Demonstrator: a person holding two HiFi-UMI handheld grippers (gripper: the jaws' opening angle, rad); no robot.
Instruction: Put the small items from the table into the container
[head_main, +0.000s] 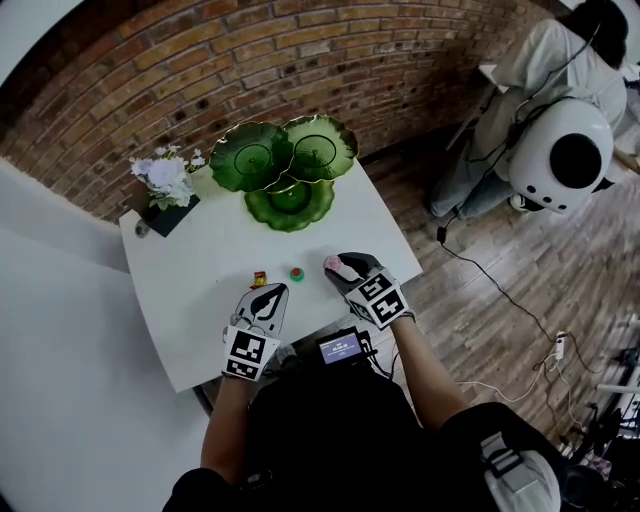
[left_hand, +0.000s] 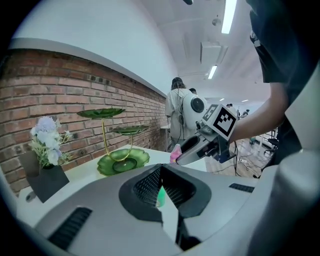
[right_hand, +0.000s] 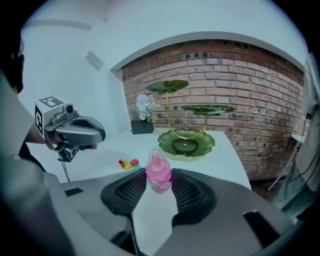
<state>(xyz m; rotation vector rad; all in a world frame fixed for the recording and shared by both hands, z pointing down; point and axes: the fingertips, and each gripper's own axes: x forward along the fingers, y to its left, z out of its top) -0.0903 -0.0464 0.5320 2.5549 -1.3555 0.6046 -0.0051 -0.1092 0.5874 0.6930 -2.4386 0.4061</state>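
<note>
Right tongs (right_hand: 159, 181) clamp the pink bottle (right_hand: 158, 169) by its belly, five o'clock of the green stand (head_main: 256, 206); probably light, slippery. Left tongs (left_hand: 160, 173) closed.

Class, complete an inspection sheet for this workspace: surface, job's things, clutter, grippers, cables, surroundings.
Surface: white table.
Job's things: green tiered stand looks empty; yellow-red item and green-red item on the table; pink bottle held.
Clutter: flower pot.
Grippers: left gripper shut; right gripper shut on pink bottle.
Cables: black cable on wooden floor.
Surroundings: brick wall; another person.
</note>
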